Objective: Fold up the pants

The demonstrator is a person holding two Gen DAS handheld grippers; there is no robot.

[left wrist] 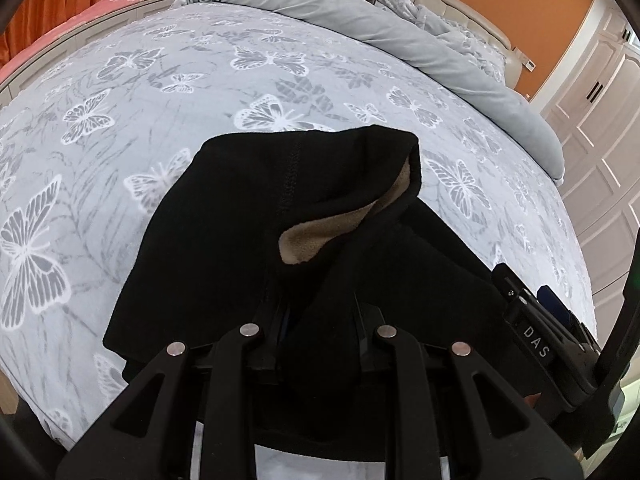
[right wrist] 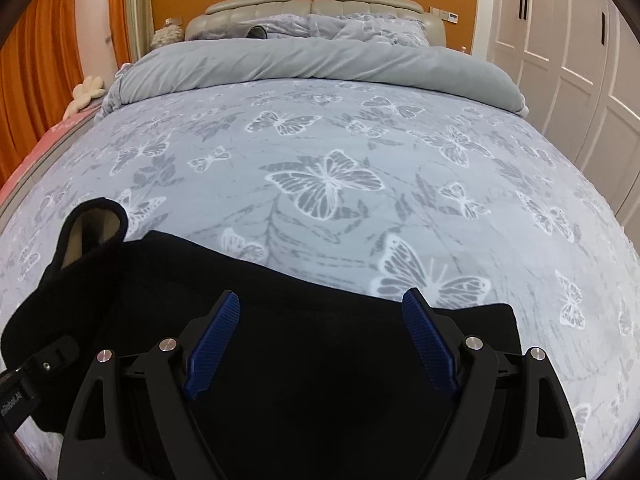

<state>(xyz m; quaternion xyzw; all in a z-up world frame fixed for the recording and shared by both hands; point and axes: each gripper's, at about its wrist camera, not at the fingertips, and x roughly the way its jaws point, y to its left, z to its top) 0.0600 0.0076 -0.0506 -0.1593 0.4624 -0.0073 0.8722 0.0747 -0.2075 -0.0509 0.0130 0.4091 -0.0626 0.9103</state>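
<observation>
Black pants [left wrist: 224, 232] with a tan fleece lining [left wrist: 320, 240] lie on the butterfly-print bed. In the left wrist view my left gripper [left wrist: 320, 308] is shut on a bunched fold of the pants, its fingers buried in the cloth. The cuff stands up and shows the lining. In the right wrist view the pants [right wrist: 320, 360] spread flat under my right gripper [right wrist: 322, 300], which is open and empty, its blue pads [right wrist: 212, 344] wide apart just above the cloth. The other gripper's body shows at the right in the left wrist view [left wrist: 536, 332].
The bed cover [right wrist: 328, 152] stretches far ahead. A rolled grey duvet [right wrist: 320, 60] and pillows lie at the headboard. White wardrobe doors [right wrist: 568, 52] stand on the right, orange curtains [right wrist: 36, 60] on the left. The bed's near edge runs below the grippers.
</observation>
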